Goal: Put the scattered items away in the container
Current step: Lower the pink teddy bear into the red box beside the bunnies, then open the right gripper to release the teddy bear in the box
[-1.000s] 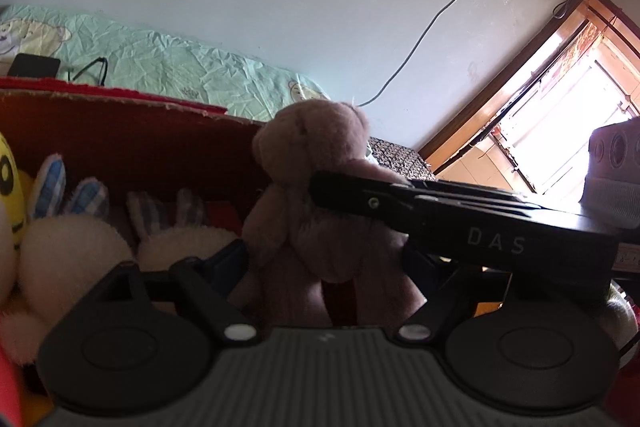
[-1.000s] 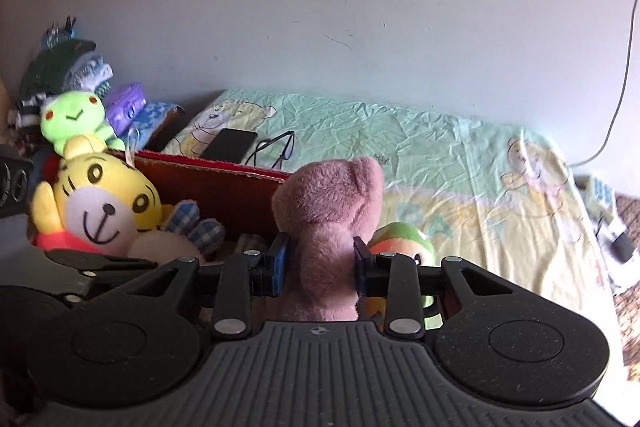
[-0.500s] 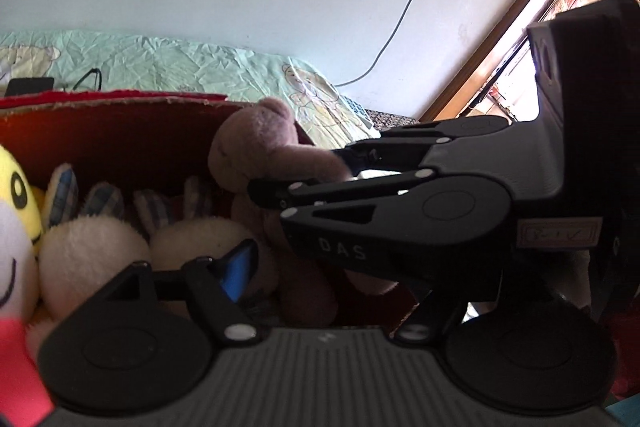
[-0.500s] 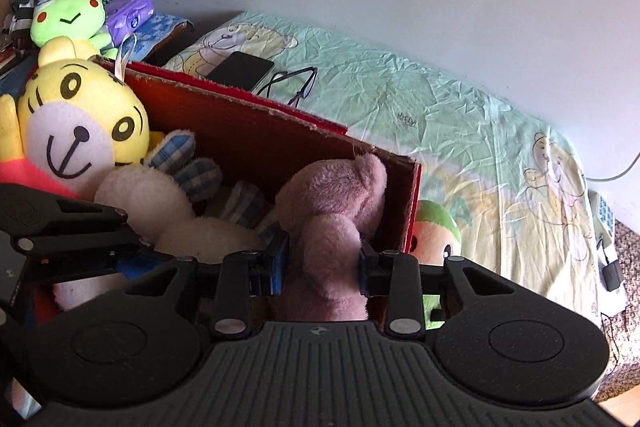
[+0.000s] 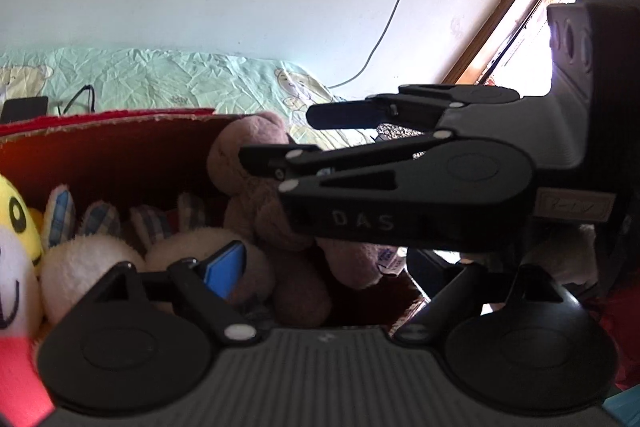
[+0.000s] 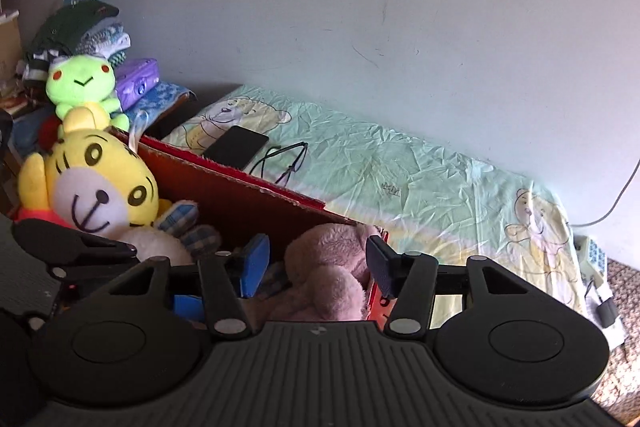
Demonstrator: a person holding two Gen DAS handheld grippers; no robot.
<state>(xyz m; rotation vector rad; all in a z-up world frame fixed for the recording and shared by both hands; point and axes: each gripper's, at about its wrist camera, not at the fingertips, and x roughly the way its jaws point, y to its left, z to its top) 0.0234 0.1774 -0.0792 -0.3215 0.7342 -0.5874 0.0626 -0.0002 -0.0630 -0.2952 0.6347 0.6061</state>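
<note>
Pink bear (image 6: pixel 328 271): now down inside red box (image 6: pixel 256 195) | right gripper (image 6: pixel 320 267): jaws spreading, pads released since earlier pinch | left gripper (image 5: pixel 320 267): opening, empty

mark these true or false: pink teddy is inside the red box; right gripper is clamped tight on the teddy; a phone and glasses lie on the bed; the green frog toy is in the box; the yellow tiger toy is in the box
1. True: the pink teddy sits inside the red box.
2. False: the right gripper is opening, its pads clear of the teddy between them.
3. True: phone and glasses lie on the bed.
4. False: the green frog sits outside, behind the box.
5. True: the yellow tiger is in the box.
</note>
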